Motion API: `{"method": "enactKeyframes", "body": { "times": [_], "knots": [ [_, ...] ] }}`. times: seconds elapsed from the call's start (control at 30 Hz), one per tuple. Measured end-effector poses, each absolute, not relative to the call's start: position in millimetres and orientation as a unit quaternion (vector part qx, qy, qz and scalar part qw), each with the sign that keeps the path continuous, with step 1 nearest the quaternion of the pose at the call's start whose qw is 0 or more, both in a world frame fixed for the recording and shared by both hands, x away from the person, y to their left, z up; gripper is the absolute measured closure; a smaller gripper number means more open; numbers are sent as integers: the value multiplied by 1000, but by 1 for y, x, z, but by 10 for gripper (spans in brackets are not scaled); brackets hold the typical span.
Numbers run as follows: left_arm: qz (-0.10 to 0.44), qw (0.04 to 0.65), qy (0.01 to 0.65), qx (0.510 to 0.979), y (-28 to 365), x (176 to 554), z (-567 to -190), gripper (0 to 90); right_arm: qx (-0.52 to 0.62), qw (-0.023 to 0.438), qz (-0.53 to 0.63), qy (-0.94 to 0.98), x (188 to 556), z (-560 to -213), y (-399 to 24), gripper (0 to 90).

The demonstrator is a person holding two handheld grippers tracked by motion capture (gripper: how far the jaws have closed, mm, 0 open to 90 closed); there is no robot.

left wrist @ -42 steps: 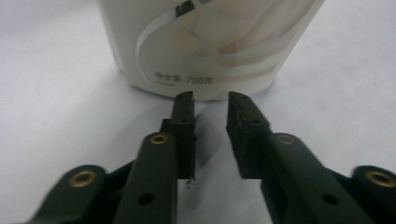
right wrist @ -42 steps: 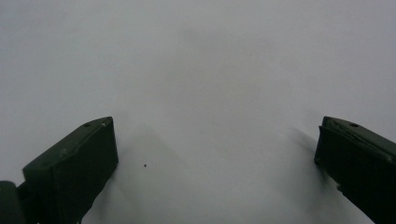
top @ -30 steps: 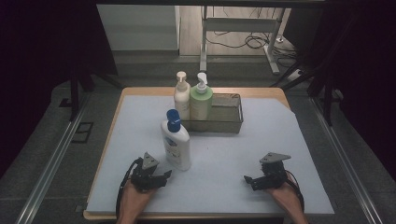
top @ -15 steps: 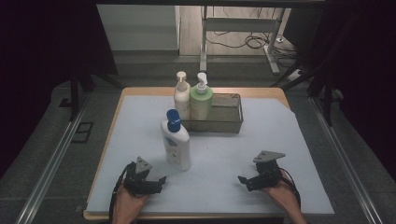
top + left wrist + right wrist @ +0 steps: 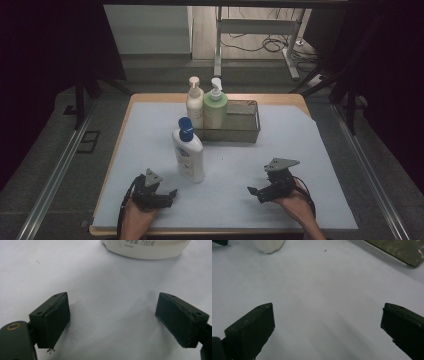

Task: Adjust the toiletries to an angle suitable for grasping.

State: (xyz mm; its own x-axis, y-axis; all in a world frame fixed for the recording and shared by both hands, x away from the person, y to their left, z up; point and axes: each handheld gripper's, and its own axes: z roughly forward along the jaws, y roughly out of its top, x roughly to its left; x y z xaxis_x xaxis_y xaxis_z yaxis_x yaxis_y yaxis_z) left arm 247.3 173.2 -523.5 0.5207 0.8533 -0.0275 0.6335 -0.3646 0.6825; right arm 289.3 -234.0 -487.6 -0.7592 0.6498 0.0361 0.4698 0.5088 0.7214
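A white lotion bottle (image 5: 188,155) with a blue cap stands upright on the pale blue mat, left of centre. My left gripper (image 5: 170,196) rests low near the front edge, just in front of the bottle and apart from it. In the left gripper view its jaws (image 5: 113,322) have just been opening and stand wide with only mat between them; the bottle's base (image 5: 147,248) lies ahead. My right gripper (image 5: 254,192) hovers at the front right, pointing left. It is open (image 5: 328,325) over bare mat, with the bottle's base (image 5: 269,245) far off.
A metal wire basket (image 5: 245,131) sits at the back centre, holding a cream pump bottle (image 5: 194,105) and a green pump bottle (image 5: 215,107) at its left end. Its corner (image 5: 402,250) also appears in the right gripper view. The mat (image 5: 320,150) stretches right of the basket.
My left gripper has drawn back from the white bottle toward the front edge. The right gripper has shifted slightly left and lifted a little. The bottle stands where it was.
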Motion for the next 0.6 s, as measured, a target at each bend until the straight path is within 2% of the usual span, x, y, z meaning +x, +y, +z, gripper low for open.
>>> {"method": "enactKeyframes", "body": {
  "times": [0.6],
  "knots": [
    [168, 327, 460, 808, 173, 247, -524, 122, 298, 113, 396, 861, 298, -469, -199, 0]
  ]
}}
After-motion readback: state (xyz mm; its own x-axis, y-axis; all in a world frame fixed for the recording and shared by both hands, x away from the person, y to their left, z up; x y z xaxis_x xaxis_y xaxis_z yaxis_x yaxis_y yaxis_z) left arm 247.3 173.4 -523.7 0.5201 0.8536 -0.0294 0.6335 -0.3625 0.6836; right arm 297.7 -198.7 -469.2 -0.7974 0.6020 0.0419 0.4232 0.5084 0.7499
